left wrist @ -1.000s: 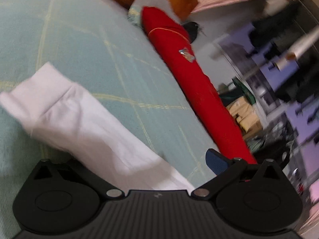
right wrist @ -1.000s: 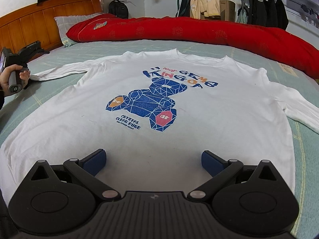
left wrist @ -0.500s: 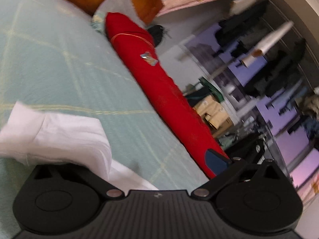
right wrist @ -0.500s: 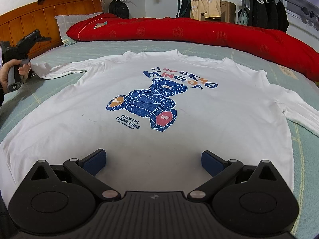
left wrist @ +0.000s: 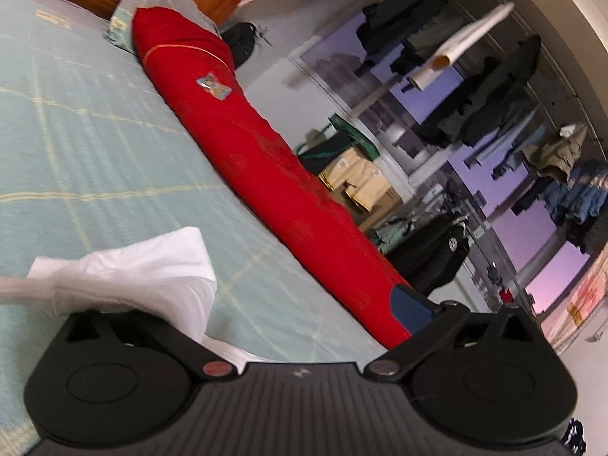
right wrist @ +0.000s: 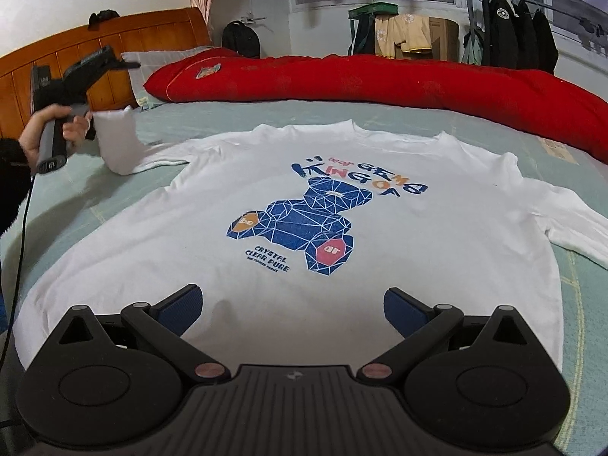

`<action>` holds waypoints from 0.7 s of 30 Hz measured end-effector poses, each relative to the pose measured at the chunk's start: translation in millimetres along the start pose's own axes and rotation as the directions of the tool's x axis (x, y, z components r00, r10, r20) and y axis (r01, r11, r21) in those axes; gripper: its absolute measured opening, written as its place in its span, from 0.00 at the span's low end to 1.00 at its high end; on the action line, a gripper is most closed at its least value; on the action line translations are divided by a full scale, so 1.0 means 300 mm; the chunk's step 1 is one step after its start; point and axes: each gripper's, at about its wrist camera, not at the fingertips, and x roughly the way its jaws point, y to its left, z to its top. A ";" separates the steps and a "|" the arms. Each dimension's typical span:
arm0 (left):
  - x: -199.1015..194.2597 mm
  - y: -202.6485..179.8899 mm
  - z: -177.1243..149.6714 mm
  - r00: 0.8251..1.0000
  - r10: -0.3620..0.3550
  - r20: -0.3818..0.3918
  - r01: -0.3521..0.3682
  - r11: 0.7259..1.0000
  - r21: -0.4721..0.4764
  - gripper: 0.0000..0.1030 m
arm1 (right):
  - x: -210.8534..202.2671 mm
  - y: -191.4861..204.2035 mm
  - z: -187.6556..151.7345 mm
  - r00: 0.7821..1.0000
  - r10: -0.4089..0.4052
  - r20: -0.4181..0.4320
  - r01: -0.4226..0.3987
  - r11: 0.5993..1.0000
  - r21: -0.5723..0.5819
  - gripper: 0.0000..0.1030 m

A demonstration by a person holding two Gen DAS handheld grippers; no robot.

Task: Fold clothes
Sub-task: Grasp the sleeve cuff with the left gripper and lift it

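A white long-sleeved shirt (right wrist: 288,197) with a blue bear print lies flat, front up, on the pale green bed (right wrist: 212,121). My right gripper (right wrist: 290,306) is open and hovers over the shirt's lower hem with nothing between its fingers. A hand holds my left gripper (right wrist: 110,95) at the far left, raised off the bed and tilted. In the left wrist view my left gripper (left wrist: 296,304) stands wide open. The shirt's left sleeve (left wrist: 152,277) drapes over its left finger and hides it. That sleeve (right wrist: 117,144) hangs lifted above the bed.
A long red bolster (right wrist: 380,79) lies across the far side of the bed, beyond the shirt. A wooden headboard (right wrist: 76,57) and a pillow (right wrist: 152,60) are at the left. The shirt's other sleeve (right wrist: 570,231) stretches right. Clothes hang by the window (right wrist: 513,34).
My left gripper has risen and turned, and the sleeve cuff has come up off the bed and bunched over its left finger. My right gripper has not moved.
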 end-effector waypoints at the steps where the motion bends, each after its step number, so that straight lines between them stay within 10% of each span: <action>1: 0.005 -0.015 -0.002 1.000 -0.003 -0.009 0.003 1.000 0.004 0.97 | 0.000 0.000 0.000 1.000 0.000 0.000 0.000 1.000 0.001 1.00; 21: 0.123 -0.275 -0.111 0.986 -0.076 -0.151 0.085 0.995 0.051 0.97 | -0.010 -0.046 0.009 1.000 0.011 -0.023 -0.009 0.994 0.104 1.00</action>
